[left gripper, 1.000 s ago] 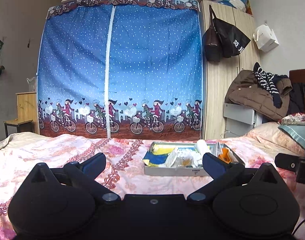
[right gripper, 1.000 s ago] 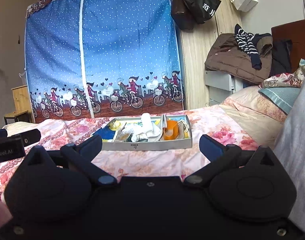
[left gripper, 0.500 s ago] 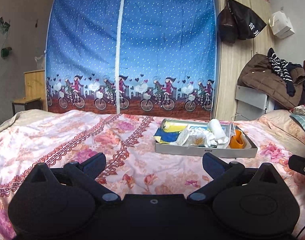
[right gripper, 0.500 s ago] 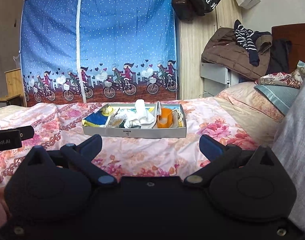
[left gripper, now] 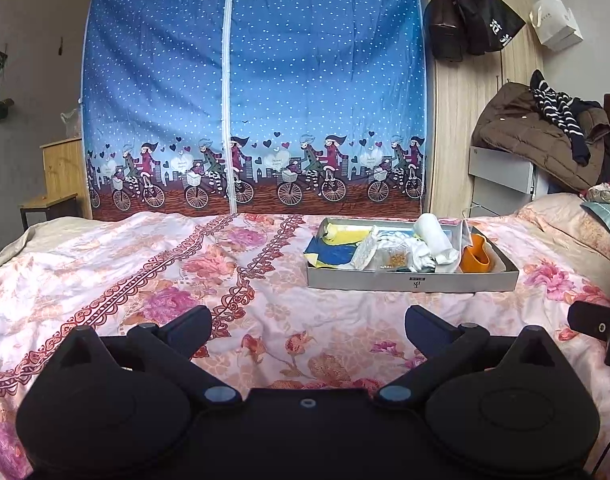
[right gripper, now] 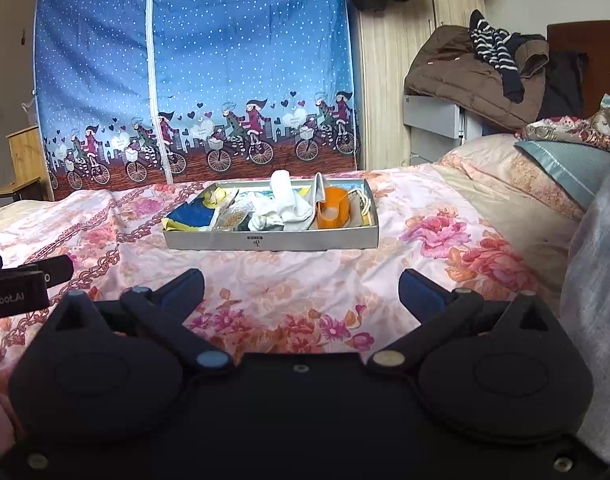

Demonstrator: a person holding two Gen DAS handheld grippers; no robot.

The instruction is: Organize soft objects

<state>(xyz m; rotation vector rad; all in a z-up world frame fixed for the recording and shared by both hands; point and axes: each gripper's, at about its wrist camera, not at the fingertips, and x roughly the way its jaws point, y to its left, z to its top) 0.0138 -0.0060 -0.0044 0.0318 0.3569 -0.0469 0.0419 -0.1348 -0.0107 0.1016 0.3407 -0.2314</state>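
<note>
Across the lower frame spreads a floral bed; a grey tray of soft items sits mid-right, before a blue wardrobe; left hand-held gripper and right hand-held gripper hover low, both spread wide, empty.

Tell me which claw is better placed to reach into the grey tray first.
Right, probably. The grey tray sits nearly centred ahead of the open right claw; from the open left claw it lies off to the right. Both claws are empty and short of it.
</note>
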